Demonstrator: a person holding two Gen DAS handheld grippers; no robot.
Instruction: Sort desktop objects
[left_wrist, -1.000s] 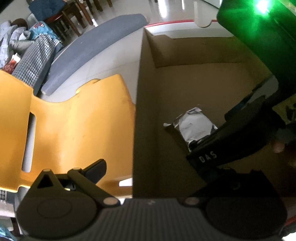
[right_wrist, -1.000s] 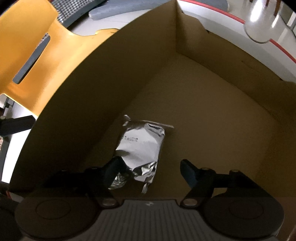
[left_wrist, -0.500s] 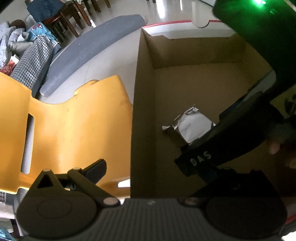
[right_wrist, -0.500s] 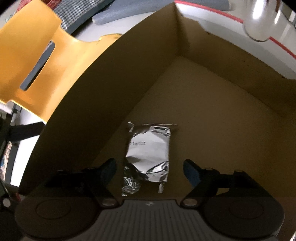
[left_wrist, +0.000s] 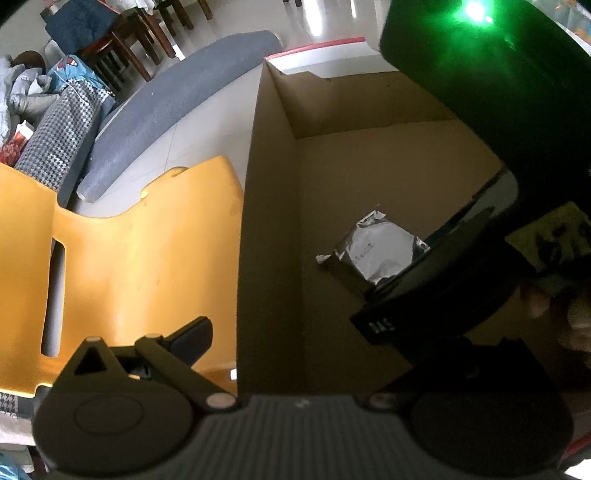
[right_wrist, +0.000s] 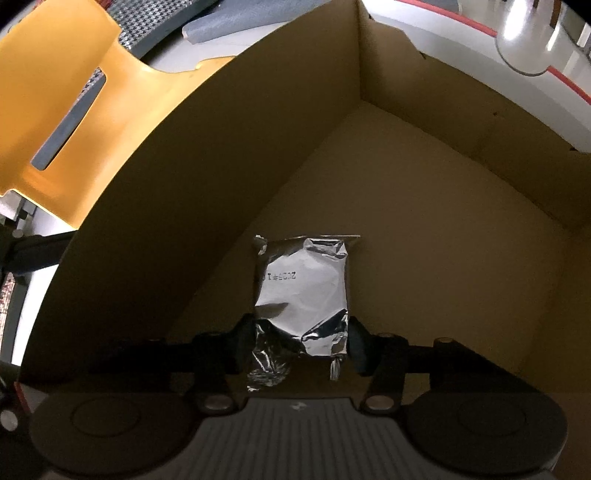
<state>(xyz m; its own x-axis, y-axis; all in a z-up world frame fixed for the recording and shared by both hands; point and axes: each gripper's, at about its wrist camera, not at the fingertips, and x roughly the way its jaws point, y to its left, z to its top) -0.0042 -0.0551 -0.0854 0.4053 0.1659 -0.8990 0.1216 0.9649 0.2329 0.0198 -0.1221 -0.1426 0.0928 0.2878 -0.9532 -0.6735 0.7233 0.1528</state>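
A crumpled silver foil packet (right_wrist: 303, 291) lies on the floor of an open cardboard box (right_wrist: 424, 192), near its left wall. My right gripper (right_wrist: 301, 343) points down into the box. Its jaws are closing and both pads press the packet's near end from either side. In the left wrist view the same packet (left_wrist: 373, 247) shows partly behind the black body of the right gripper (left_wrist: 443, 295). My left gripper (left_wrist: 295, 343) stands open over the box's left wall (left_wrist: 266, 258). Only its left finger (left_wrist: 192, 332) shows, outside the box; the other is lost in the dark.
An orange plastic chair (left_wrist: 140, 266) stands against the box's left side. A grey cushion (left_wrist: 166, 110) lies on the pale floor behind it, with wooden chairs (left_wrist: 122, 40) and heaped clothes (left_wrist: 33, 96) further back. A person's fingers (left_wrist: 554, 306) hold the right gripper.
The right gripper's fingers, wide apart half a second ago, have come in onto the foil packet's sides. The packet now lies straighter between them. The left gripper has stayed put.
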